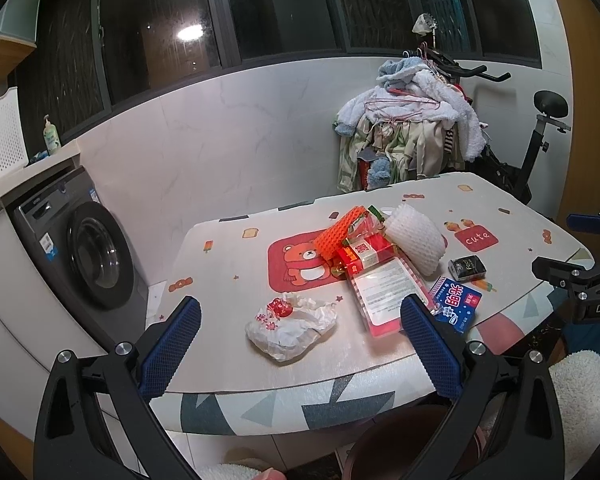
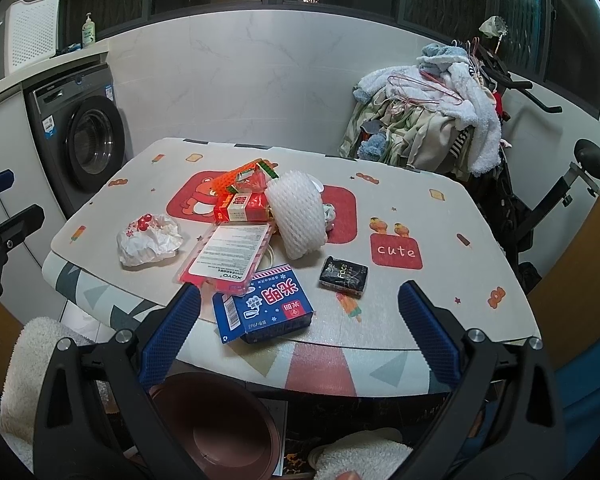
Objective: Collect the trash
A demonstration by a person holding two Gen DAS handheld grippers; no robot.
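- My left gripper (image 1: 300, 344) fingers spread wide, empty, before crumpled white paper wrapper (image 1: 290, 326).
- My right gripper (image 2: 300, 332) wide open, empty, flanking blue cardboard box (image 2: 262, 310).
- Brown round bin (image 2: 216, 428) below table (image 2: 420, 280) edge.

Crumpled white wrapper (image 1: 290, 326) with red print lies alone at 9 o'clock of the pile. Flat pink blister pack (image 2: 228, 258) overlaps the blue carton (image 2: 262, 306). White foam net (image 2: 298, 218) at centre; small black packet (image 2: 343, 274) at 3 o'clock.

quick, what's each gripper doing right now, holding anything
Left gripper: open, holding nothing, above the crumpled white wrapper.
Right gripper: open, holding nothing.
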